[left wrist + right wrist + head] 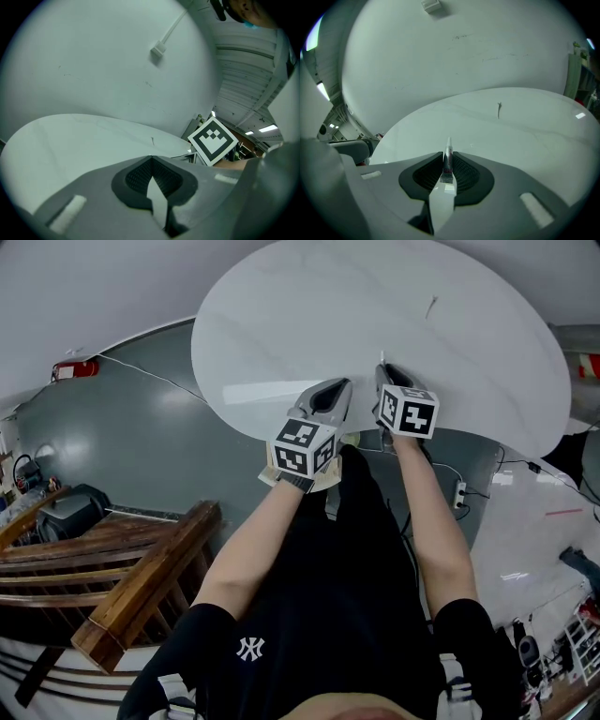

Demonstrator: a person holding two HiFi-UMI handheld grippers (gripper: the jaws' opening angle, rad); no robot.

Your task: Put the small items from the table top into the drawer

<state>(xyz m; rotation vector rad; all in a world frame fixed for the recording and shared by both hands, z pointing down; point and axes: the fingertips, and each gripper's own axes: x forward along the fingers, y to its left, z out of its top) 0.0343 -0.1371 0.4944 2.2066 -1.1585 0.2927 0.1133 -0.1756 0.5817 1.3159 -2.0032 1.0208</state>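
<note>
Slip risk — thin tube (448, 161) nipped by right gripper (448, 141), lower centre, may twist free over white table (534, 150); left gripper (151, 157) closed, empty

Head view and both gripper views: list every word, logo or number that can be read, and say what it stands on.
"NY": white interlocked letters on the person's black shirt.
Print on the tube held in the right tool: too small and blurred to read.
Faces of the marker cubes: black-and-white square patterns only, no letters or numbers.
Nothing else is readable.
</note>
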